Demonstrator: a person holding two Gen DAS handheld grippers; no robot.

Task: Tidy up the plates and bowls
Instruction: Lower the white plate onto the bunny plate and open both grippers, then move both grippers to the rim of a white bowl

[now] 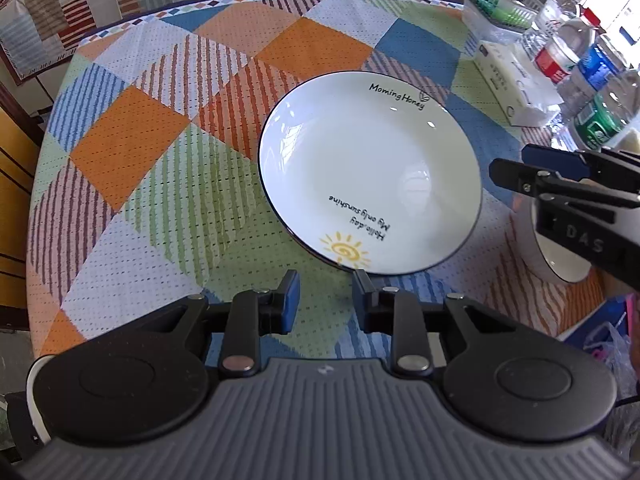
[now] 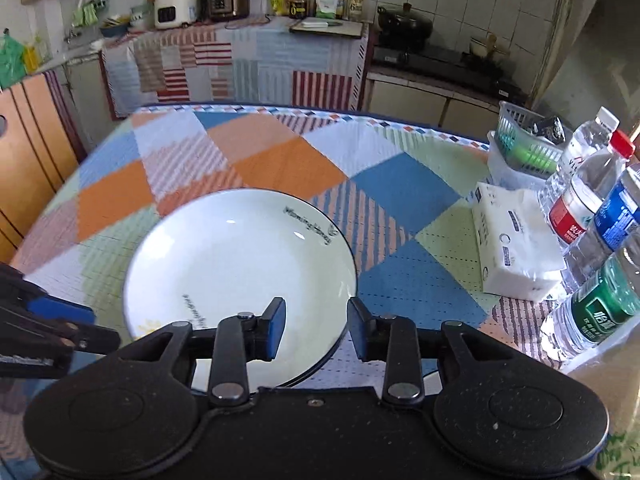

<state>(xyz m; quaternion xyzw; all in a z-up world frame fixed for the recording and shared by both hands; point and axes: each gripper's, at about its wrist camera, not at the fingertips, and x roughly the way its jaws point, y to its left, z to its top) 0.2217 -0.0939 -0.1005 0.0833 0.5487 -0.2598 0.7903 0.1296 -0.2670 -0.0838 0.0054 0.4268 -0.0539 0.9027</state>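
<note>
Both grippers hover at the near edge of the surface, jaws wide and holding nothing: the left gripper (image 1: 323, 300) just short of the plate's (image 1: 368, 168) near rim, the right gripper (image 2: 316, 328) above that rim. A bowl (image 1: 560, 264) sits beside the plate toward the right edge, under the right gripper. It looks like a pickup is about to start; next a gripper must close on a rim. Farther right stand a tissue pack (image 2: 516, 240), water bottles (image 2: 584, 200) and a basket (image 2: 520, 148) with green items.
</note>
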